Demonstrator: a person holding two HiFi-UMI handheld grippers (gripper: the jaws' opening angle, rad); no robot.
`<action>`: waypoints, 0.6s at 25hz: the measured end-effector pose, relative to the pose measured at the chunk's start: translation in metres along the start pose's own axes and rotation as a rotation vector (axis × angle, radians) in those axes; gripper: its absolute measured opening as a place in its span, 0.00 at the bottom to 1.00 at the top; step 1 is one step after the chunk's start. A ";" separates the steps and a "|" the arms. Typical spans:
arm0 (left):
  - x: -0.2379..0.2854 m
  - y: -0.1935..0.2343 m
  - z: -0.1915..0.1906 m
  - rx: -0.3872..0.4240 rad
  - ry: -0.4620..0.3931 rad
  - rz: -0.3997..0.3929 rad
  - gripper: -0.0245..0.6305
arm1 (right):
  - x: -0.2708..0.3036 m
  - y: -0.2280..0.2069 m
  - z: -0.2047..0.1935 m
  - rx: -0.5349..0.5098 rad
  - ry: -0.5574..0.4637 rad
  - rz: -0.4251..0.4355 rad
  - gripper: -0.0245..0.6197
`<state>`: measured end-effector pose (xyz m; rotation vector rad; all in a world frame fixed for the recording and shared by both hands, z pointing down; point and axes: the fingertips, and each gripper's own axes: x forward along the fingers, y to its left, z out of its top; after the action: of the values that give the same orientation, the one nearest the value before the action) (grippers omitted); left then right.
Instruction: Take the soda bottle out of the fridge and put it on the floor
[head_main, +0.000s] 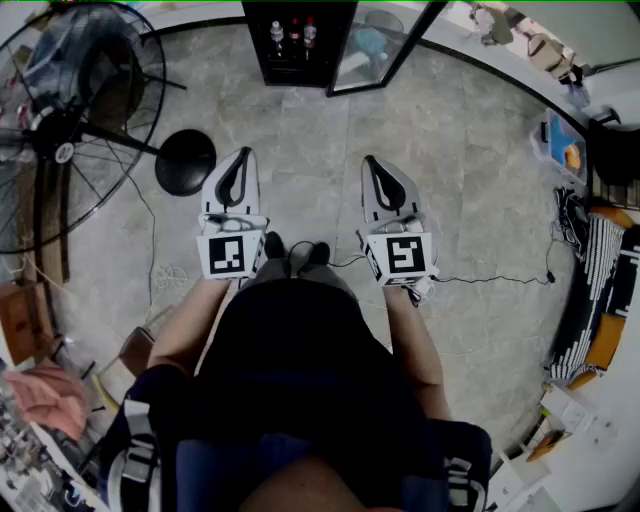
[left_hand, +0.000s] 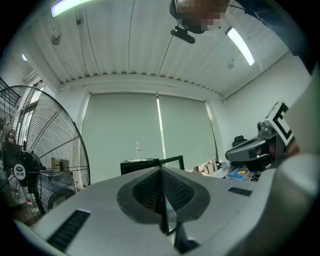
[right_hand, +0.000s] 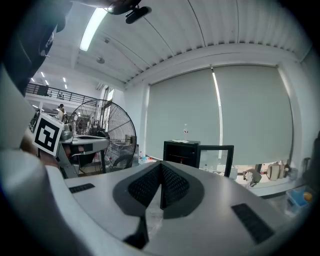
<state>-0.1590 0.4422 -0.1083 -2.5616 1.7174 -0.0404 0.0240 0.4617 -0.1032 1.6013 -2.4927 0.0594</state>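
Fingers (left_hand: 148, 190) of the left gripper (head_main: 240, 158) are pressed together on nothing. Those of the right gripper (head_main: 372, 164) meet at their tips the same way. Both are held about level, side by side over bare floor (head_main: 450, 180). Off to the left of the left fingers stands a big fan (head_main: 70, 130), its round base (head_main: 185, 162) close by them. A thin cable (head_main: 480, 278) trails on the floor behind and to the right of the right fingers. Well ahead of both pairs of tips is the fridge (head_main: 262, 60), its door (head_main: 385, 45) already swung open to the right. Three bottles (head_main: 294, 36) stand upright in a row inside it. The soda bottle is probably one of the darker two, though from here I cannot pick it out for certain. One more clear bottle (right_hand: 185, 132) sits on top of the fridge. The step in hand looks like the approach, with nothing yet grasped. To do it well, walk straight in between fan and door and confirm which bottle is the soda once close. Spread one pair of fingers before they enter the fridge. Go in level at the bottle's body, not its neck, and keep clear of its neighbours and the door edge. Close firmly only when the bottle sits squarely between the pads.
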 end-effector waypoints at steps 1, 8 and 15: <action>0.000 -0.001 -0.001 -0.001 -0.001 0.000 0.08 | 0.000 0.000 -0.001 0.000 -0.001 -0.001 0.06; -0.001 -0.004 -0.002 -0.005 -0.005 -0.006 0.08 | -0.002 -0.001 -0.003 0.012 -0.007 0.000 0.07; 0.000 -0.008 -0.001 -0.010 -0.011 -0.012 0.08 | -0.003 -0.002 -0.003 0.002 -0.006 0.012 0.07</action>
<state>-0.1522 0.4452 -0.1064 -2.5745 1.7027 -0.0190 0.0269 0.4638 -0.1009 1.5892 -2.5079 0.0594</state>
